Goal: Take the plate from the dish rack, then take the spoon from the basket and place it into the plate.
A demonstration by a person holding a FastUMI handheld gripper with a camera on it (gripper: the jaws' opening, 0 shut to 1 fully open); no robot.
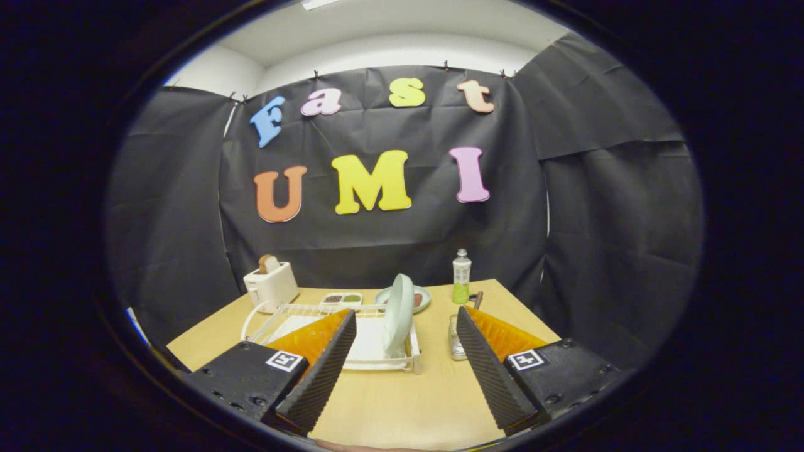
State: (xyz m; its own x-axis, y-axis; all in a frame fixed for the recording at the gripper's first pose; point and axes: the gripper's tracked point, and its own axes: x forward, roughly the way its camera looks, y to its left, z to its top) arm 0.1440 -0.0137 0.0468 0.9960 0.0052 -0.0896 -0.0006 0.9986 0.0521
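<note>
Where black cloth walls the booth beneath a white ceiling, one pale wooden counter [389, 402] carries: white wire dish rack [377, 361] with pale green plate [399, 314] upright in it; mesh basket [456, 339] just right, a handle showing above it; toaster [271, 285]; bottle [461, 276]. Hand-held gripper [405, 364]: fingers spread wide, empty, short of the rack.

The gripper [406, 333] has two ribbed wedge fingers [320, 370], each on a black screwed block with a square marker tag.
</note>
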